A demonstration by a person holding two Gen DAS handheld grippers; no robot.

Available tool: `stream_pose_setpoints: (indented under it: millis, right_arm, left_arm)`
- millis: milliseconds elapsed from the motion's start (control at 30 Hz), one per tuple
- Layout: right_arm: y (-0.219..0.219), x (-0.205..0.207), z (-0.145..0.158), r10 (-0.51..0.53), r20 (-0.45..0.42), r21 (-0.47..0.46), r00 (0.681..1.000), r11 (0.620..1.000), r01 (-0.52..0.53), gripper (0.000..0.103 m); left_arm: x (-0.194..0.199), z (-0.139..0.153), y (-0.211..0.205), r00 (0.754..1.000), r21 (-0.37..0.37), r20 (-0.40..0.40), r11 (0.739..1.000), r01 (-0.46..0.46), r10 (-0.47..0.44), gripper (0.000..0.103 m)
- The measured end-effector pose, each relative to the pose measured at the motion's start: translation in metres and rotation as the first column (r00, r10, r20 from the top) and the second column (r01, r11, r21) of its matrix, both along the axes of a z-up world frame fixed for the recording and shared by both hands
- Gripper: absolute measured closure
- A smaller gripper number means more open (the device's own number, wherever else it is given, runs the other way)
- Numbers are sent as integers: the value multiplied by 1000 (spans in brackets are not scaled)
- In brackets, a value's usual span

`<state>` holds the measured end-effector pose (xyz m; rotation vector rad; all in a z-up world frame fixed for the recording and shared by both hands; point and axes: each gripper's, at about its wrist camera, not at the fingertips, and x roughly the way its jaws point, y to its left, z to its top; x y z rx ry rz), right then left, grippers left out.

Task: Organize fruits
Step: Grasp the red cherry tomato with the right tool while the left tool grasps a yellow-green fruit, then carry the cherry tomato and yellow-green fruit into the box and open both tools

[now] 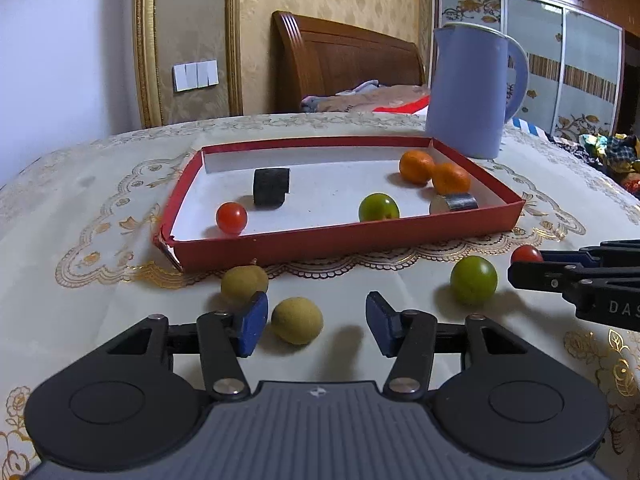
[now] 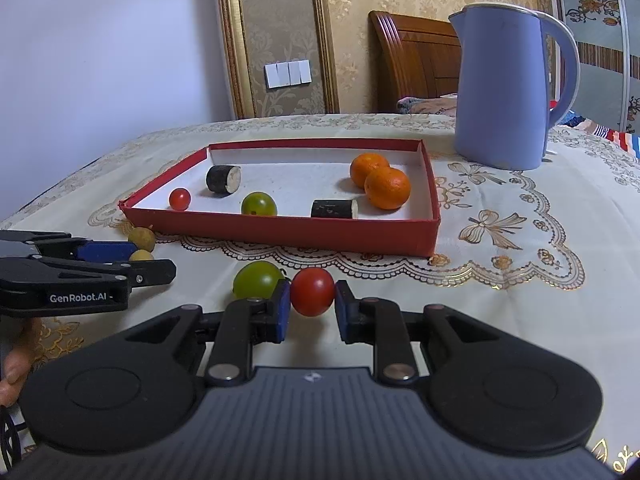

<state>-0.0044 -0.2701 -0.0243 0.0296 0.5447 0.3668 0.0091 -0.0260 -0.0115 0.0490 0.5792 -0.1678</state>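
- a cream tablecloth (image 1: 100, 208) with gold lace embroidery is covering the table, and a shallow red box (image 1: 344, 236) with a white inside is sitting on it.
- inside the box two oranges (image 2: 380, 180) are touching each other near the right wall, with a green tomato (image 2: 259, 204), a small red tomato (image 2: 179, 199) and two dark cylinder pieces (image 2: 223, 179) lying apart.
- the left gripper (image 1: 316, 322) is hanging with its blue pads spread wide; a yellowish round fruit (image 1: 297, 320) is sitting between them, nearer the left pad, and a second one (image 1: 244, 283) is lying just behind that pad.
- the right gripper (image 2: 311, 308) is pinching a red cherry tomato (image 2: 312, 291) in front of the box; another green tomato (image 2: 258, 279) is resting just left of it on the cloth.
- a lavender electric kettle (image 2: 508, 88) is standing behind the box's right corner.
- behind the table, gold patterned wallpaper, a white switch panel (image 2: 288, 73), a wooden headboard (image 1: 344, 60) and a floral sliding wardrobe (image 1: 560, 60) are showing.
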Motion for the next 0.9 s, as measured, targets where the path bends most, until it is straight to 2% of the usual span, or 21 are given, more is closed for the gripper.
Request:
stream_pose_setpoints:
  millis: [67,100,133,200,233,333,567,900]
  right_arm:
    - [0,0,0,-1,0,2,1000,1000,1,80]
    - [-1,0,0,-2,0,4,1000,1000,2,80]
    - [-1,-1,0,-2,0,5,1000,1000,2,80]
    - [-1,0,0,-2,-2,7,1000,1000,2,80]
    - [-1,0,0,-3,-2,7,1000,1000,3,80]
    - [-1,1,0,-3,-1,6,1000,1000,3,80]
    - [4,6,13,6,34,-20,999,1000,-5,80]
    - [17,39,36,-12,96,-32,995,999,15,80]
  left_arm:
    - [2,-2,-2,1000,10,-13,1000,2,-2,52]
    - [2,-2,-2,1000,13,-16,1000,0,0,56]
    - [2,-2,-2,1000,13,-17,1000,-2,2,66]
    - [3,-2,-1,1000,11,-22,1000,-12,12,75]
    - [3,-2,0,999,16,-23,1000,-24,24,77]
    - [2,-1,0,999,14,-24,1000,-21,22,77]
    - [3,7,-9,1000,64,4,998,-23,23,77]
    - [42,25,-13,998,43,37,997,-60,58,77]
